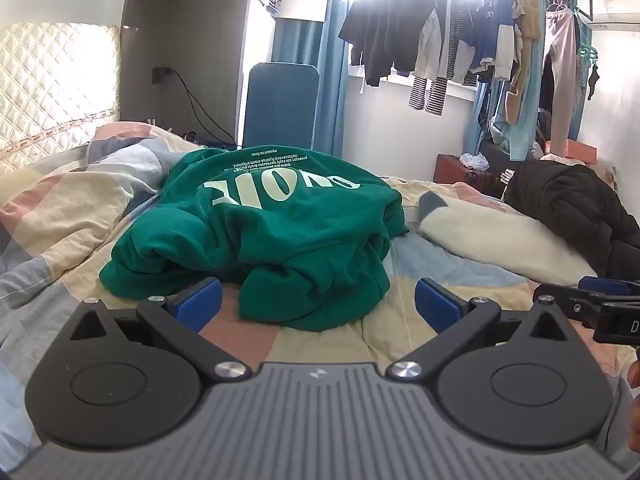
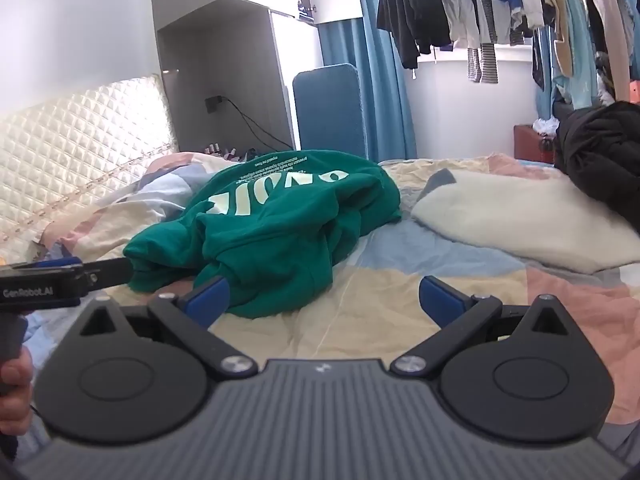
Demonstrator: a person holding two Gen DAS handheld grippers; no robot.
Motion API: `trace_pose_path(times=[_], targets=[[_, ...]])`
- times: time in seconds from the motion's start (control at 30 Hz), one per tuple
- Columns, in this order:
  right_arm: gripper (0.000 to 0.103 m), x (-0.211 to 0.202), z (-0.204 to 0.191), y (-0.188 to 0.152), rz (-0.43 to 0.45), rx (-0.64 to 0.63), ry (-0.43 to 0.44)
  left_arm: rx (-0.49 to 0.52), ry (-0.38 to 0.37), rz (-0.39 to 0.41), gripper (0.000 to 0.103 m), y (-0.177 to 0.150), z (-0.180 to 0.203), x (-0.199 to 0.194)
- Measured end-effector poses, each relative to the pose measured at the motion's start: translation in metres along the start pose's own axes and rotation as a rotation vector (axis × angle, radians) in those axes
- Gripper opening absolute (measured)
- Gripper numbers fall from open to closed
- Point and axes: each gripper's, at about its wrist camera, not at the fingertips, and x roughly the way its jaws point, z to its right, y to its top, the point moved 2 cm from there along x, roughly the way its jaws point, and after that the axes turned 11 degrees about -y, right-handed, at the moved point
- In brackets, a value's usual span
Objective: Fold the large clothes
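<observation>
Nearest, the left hand-held gripper [image 1: 318,304] is seen with its jaws spread wide and nothing between them, directed at the near hem of the green sweatshirt [image 1: 280,232]. The right hand-held gripper [image 2: 324,300] is likewise released and empty, aimed at the sweatshirt's right side; its left pad appears just beside the cloth, though contact cannot be confirmed. Both are judged to be held low and parted so that an edge of the garment can be taken; no fold is yet begun.

The sweatshirt is found bunched in a heap on the patchwork bed cover [image 1: 328,344], lettered side up, mid-bed. It is judged that spreading will be required before folding.

To the right, a white fleece garment [image 1: 500,240] is laid on the bed near the sweatshirt, and a black padded jacket [image 1: 572,204] is piled beyond it; both are judged to limit the room for spreading on that side. Farther off, a quilted headboard [image 1: 52,84], a blue padded panel [image 1: 280,104] and a rail of hanging clothes [image 1: 460,36] are noted.
</observation>
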Motion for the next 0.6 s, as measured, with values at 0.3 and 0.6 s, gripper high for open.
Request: trace_pose_path(times=[0.3, 0.6], targets=[[0.103, -0.0001, -0.0008, 0.0011, 0.006, -0.006, -0.009, 0.002, -0.002, -0.003, 0.103, -0.0013, 0.0009, 0.0012], [0.103, 0.0009, -0.0001, 0.0013, 0.005, -0.007, -0.017, 0.001, -0.001, -0.004, 0.103, -0.0019, 0.0016, 0.0011]])
